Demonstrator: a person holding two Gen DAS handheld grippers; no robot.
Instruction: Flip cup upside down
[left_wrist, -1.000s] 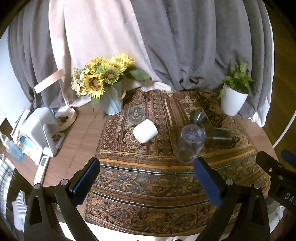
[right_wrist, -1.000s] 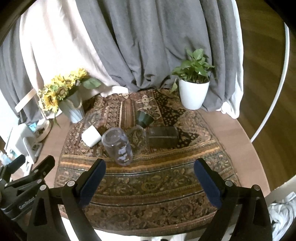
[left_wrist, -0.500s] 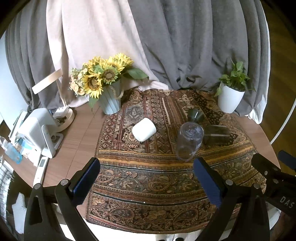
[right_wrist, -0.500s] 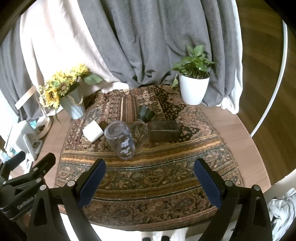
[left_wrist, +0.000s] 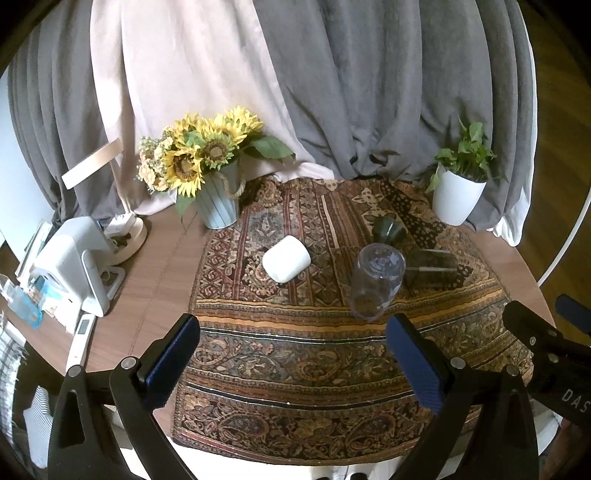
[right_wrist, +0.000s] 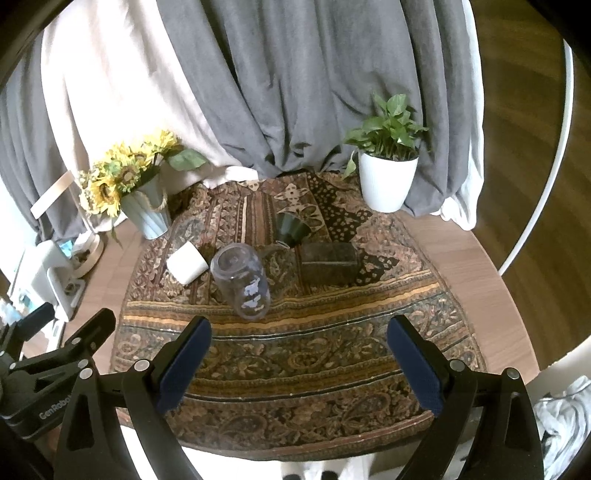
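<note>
Clear cup (left_wrist: 376, 282) stands inverted between white cup (left_wrist: 286, 258) and dark glass (left_wrist: 430, 267)

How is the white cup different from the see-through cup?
The white cup is solid white and hides its inside; the see-through cup is clear, so the patterned cloth shows through it. The white cup looks shorter and squatter; the see-through cup looks taller. The white cup lies toward the sunflower vase; the see-through cup sits beside the dark glass cups. Both rest on the cloth, held by no tool.
</note>
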